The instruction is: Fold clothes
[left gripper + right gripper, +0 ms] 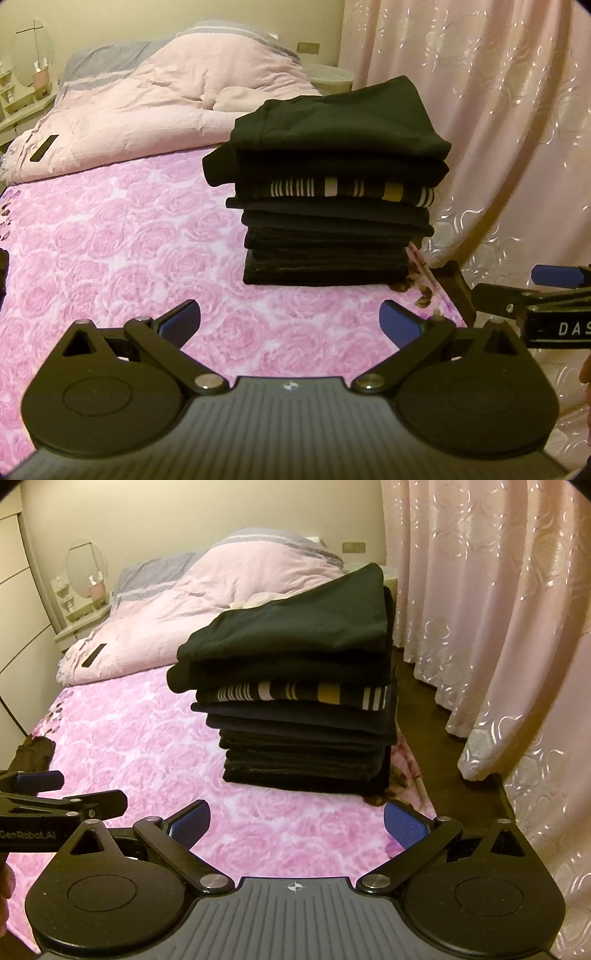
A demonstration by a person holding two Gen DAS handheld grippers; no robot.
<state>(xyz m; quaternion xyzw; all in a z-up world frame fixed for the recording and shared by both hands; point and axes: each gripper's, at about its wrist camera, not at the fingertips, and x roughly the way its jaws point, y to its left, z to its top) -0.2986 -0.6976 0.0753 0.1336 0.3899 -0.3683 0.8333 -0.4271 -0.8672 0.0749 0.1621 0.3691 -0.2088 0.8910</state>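
Observation:
A tall stack of folded dark clothes [332,206] stands on the pink rose-patterned bed [129,251], near its right edge; one striped garment [347,188] lies mid-stack. The stack also shows in the right wrist view [303,709]. My left gripper [290,321] is open and empty, low over the bed in front of the stack. My right gripper [297,829] is open and empty, also in front of the stack. The right gripper's body shows at the right edge of the left wrist view [546,314]. A dark crumpled garment [33,757] lies at the bed's left edge.
A pink duvet [177,103] is heaped at the bed's head with a dark flat object [44,147] on it. Pink curtains [498,627] hang on the right beyond a strip of dark floor [436,709]. A dresser with a mirror [85,568] stands at the far left.

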